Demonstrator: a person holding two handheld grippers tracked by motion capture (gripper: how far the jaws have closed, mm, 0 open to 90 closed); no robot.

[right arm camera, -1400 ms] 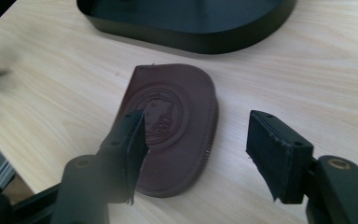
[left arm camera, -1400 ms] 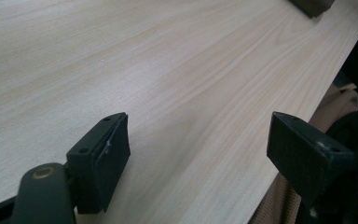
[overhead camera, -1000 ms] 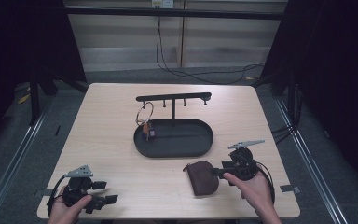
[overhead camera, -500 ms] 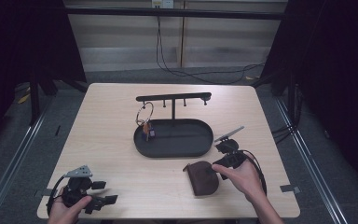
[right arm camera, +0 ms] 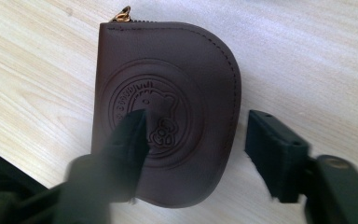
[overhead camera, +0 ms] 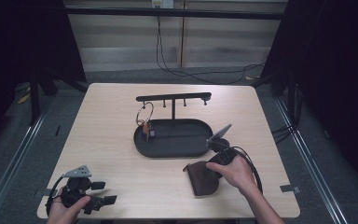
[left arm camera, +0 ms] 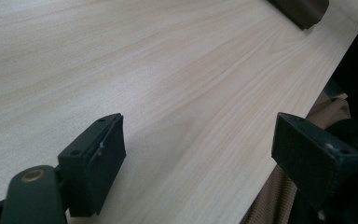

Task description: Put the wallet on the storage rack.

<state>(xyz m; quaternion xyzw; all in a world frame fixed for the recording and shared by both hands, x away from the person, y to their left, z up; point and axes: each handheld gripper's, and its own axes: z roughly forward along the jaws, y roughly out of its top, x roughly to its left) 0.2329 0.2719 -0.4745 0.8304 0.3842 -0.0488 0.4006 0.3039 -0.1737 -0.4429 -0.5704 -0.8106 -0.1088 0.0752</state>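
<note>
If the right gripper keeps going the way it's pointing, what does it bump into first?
Probably the brown leather pouch. The right gripper points down at it, jaws open, one over the stamped emblem and one beyond the pouch's curved edge. The wooden table lies underneath. How near they are is unclear.

Brown leather pouch (right arm camera: 168, 107), flat on the table (overhead camera: 121, 140).
D-shaped, stitched along the edge, round embossed emblem facing up, brass zip pull at one corner; zip closed; located near the front edge, just beside the black tray (overhead camera: 168, 150).

Pale wooden table (overhead camera: 121, 107) on grey floor (overhead camera: 18, 140) (dark curtains (overhead camera: 23, 42) flanking).
</note>
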